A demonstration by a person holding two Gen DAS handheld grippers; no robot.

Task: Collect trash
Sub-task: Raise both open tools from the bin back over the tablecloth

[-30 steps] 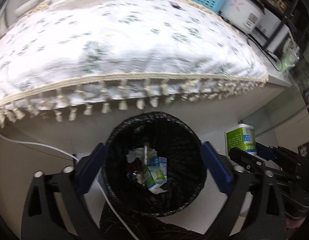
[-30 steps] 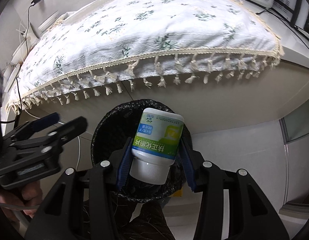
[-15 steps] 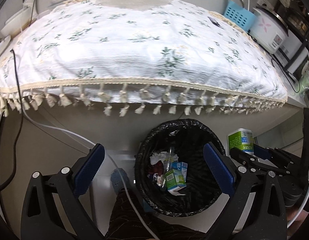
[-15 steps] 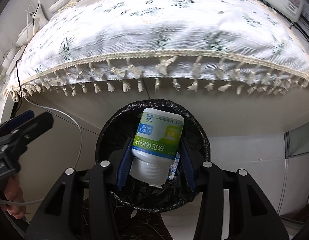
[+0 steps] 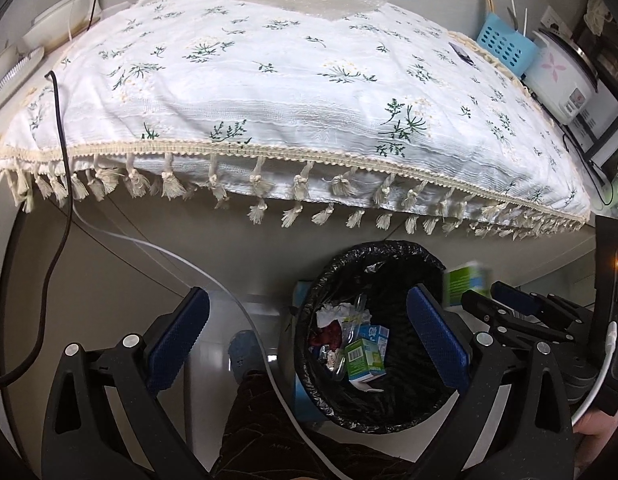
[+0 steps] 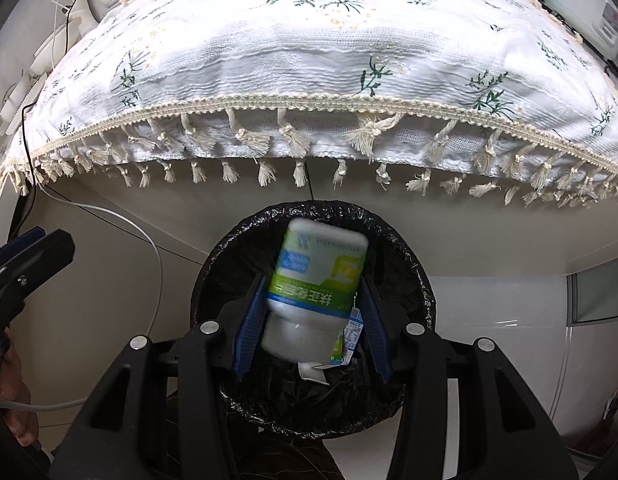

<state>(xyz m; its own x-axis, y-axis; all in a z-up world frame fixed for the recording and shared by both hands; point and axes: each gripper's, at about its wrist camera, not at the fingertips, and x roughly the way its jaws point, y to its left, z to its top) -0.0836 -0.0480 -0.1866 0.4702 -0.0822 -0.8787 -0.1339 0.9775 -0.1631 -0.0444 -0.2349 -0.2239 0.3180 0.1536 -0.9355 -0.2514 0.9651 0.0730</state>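
Note:
A black-lined trash bin stands on the floor under the table edge, holding small cartons and crumpled wrappers. My right gripper hangs over the bin and its jaws are opening. Between them the white and green bottle is tilted and blurred, slipping cap-down, and no pad presses on it. The left wrist view shows that bottle beside the bin's right rim, ahead of the right gripper. My left gripper is open and empty, left of the bin; it shows as the left gripper in the right wrist view.
A table with a white floral cloth and tassels overhangs the bin. White and black cables hang at the left. A rice cooker and blue basket sit at the far right. A person's dark trouser leg is below.
The bottle, held straight before, now tilts and blurs between the right jaws, which stand slightly wider. The left gripper has moved left, so the bin sits further right in its view.

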